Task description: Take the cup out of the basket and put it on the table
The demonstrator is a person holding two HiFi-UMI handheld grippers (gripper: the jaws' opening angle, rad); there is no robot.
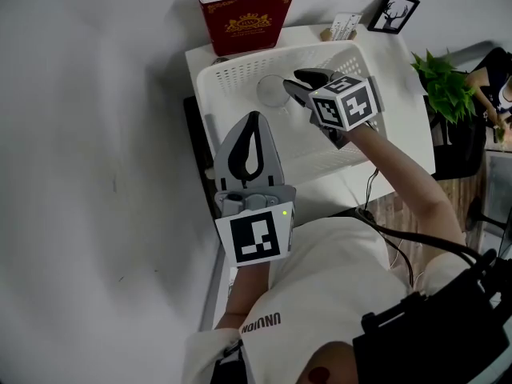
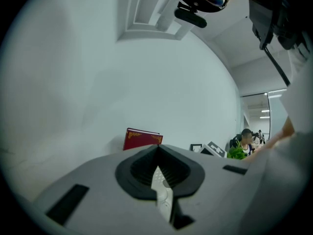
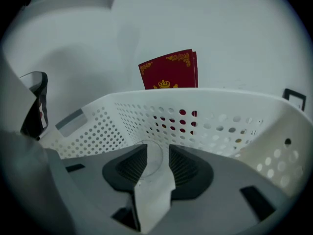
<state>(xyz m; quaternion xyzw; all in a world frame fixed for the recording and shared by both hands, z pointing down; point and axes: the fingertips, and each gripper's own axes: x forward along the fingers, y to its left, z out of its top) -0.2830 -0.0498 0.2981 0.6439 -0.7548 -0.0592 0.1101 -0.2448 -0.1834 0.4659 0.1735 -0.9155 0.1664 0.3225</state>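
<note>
A clear cup (image 1: 272, 93) stands inside the white perforated basket (image 1: 232, 74) on the white table (image 1: 410, 114). My right gripper (image 1: 298, 85) reaches into the basket from the right, its tips right next to the cup. In the right gripper view the jaws (image 3: 157, 148) stand open, with the cup's (image 3: 149, 155) clear rim in the gap at the tips. I cannot tell whether a pad touches it. My left gripper (image 1: 254, 118) hangs over the basket's near left edge, shut and empty. Its tips (image 2: 157, 148) meet in the left gripper view.
A red book (image 1: 244, 18) stands upright against the wall behind the basket. A small black picture frame (image 1: 394, 10) and a green plant (image 1: 444, 82) are at the back right. The basket's wall (image 3: 220, 102) rises around my right gripper.
</note>
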